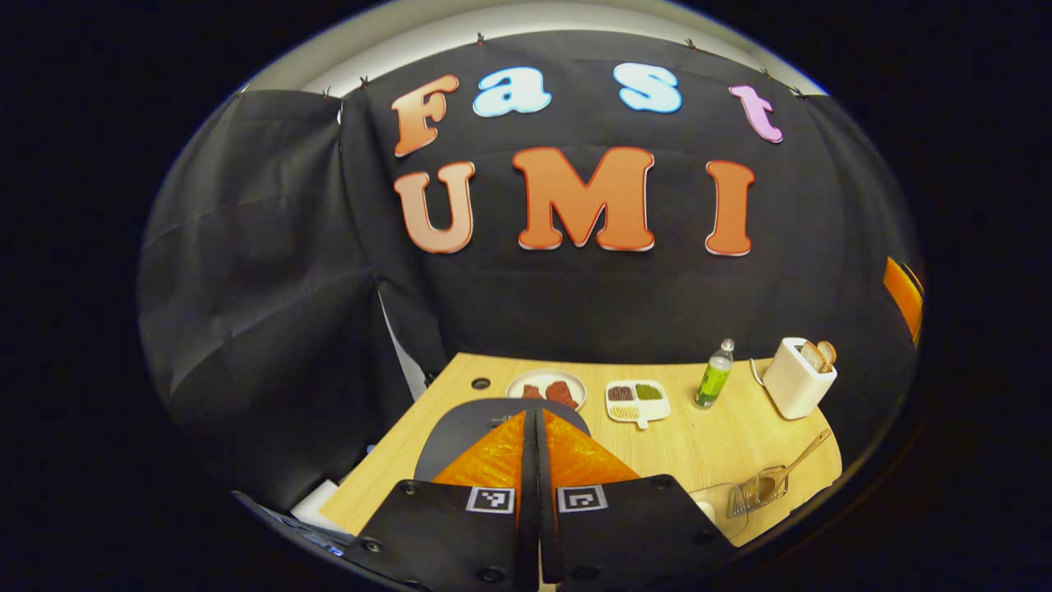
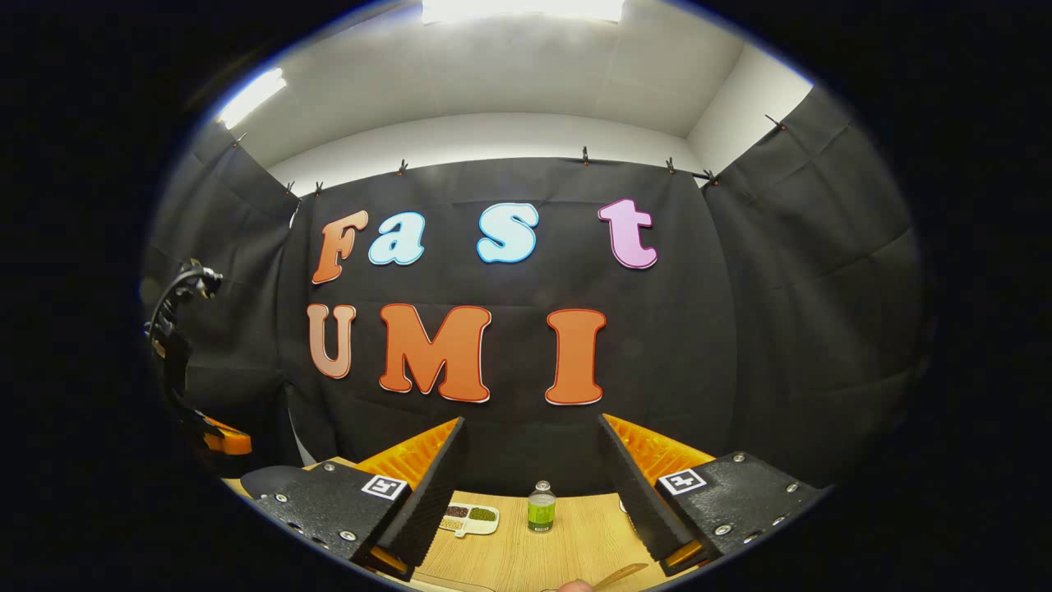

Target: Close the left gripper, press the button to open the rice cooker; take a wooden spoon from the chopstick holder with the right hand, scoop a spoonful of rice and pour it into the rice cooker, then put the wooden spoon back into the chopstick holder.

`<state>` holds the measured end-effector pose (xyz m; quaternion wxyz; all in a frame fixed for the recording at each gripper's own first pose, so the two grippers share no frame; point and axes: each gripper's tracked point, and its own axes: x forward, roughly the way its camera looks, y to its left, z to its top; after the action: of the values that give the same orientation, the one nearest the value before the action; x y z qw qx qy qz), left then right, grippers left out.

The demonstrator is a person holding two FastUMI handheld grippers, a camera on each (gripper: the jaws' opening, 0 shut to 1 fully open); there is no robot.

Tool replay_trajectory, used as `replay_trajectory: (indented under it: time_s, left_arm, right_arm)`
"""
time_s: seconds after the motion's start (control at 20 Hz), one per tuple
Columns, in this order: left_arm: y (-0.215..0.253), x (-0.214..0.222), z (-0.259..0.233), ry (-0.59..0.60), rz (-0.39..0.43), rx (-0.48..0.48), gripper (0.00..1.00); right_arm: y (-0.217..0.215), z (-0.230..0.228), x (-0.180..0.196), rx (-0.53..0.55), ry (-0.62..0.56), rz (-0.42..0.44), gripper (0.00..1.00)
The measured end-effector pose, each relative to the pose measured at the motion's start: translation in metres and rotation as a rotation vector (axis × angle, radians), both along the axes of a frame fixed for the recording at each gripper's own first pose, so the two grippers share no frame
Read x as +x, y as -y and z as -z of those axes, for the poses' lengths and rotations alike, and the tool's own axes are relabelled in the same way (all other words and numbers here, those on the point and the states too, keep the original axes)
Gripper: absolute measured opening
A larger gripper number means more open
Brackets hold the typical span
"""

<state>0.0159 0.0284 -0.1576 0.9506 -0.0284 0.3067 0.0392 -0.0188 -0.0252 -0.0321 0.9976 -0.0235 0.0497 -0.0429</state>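
So the left gripper [image 1: 536, 423] was clamped tight, fingers pressed together with nothing between them, hovering right over the dark lid of the rice cooker [image 1: 468, 432] at the near-left part of the wooden table [image 1: 699, 444]. The right gripper [image 2: 532, 460] was spread wide, holding nothing, up above the table. The wooden spoon [image 1: 801, 460] leaned in the clear chopstick holder [image 1: 756, 491] at the near right edge. Further back sat a plate [image 1: 546, 386] with reddish pieces, a divided dish [image 1: 637, 400] of grains, a green bottle [image 1: 714, 375] and a white toaster [image 1: 797, 378] with bread sticking out.
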Motion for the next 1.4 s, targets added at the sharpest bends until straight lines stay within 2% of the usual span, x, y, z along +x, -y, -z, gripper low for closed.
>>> replay_trajectory:
  time_s: [0.25, 0.4, 0.55, 1.0, 1.2, 1.4]
  left_arm:
    - [-0.002, -0.008, 0.047, -0.193, -0.023, -0.060, 0.05]
    - [-0.006, -0.009, 0.066, -0.277, -0.031, -0.060, 0.06]
    - [0.000, -0.014, 0.084, -0.355, -0.020, -0.109, 0.05]
    - [0.007, -0.017, 0.127, -0.539, -0.012, -0.212, 0.05]
    - [0.003, -0.025, 0.143, -0.634, -0.031, -0.259, 0.06]
    - [-0.008, -0.022, 0.145, -0.697, -0.083, -0.305, 0.04]
  right_arm:
    - [0.003, 0.003, 0.004, 0.003, -0.006, 0.001, 0.95]
    - [0.002, 0.007, 0.006, -0.004, -0.011, -0.007, 0.95]
    - [0.000, 0.008, 0.009, -0.006, -0.016, -0.017, 0.95]
    - [0.014, 0.022, 0.011, -0.027, -0.041, 0.004, 0.95]
    - [0.022, 0.030, 0.007, -0.033, -0.057, 0.029, 0.95]
    - [0.034, 0.040, 0.002, -0.030, -0.085, 0.051, 0.95]
